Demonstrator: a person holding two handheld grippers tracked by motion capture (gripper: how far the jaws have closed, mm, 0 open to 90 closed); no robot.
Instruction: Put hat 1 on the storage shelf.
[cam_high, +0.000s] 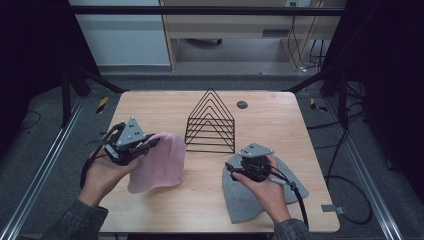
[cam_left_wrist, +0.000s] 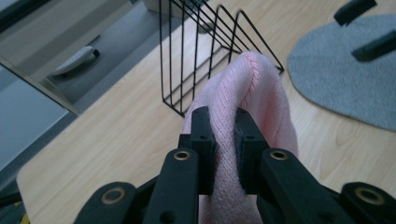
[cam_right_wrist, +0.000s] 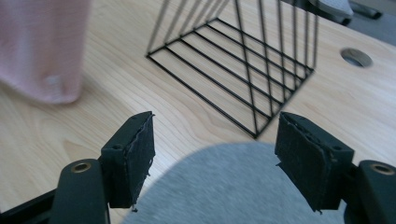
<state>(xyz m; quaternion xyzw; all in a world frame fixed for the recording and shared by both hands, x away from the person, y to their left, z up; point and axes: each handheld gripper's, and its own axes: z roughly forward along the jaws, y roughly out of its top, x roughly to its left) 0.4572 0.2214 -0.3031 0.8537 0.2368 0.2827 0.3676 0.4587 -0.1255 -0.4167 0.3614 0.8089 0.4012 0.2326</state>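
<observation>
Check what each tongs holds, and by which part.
Left tongs pinch the pink knit hat on a fold at its edge; right tongs hold nothing.

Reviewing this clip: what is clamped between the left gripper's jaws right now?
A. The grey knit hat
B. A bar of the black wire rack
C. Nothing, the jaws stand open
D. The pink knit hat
D: in the left gripper view the left gripper has its jaws pressed on a fold of the pink knit hat, which hangs from them over the table.
</observation>
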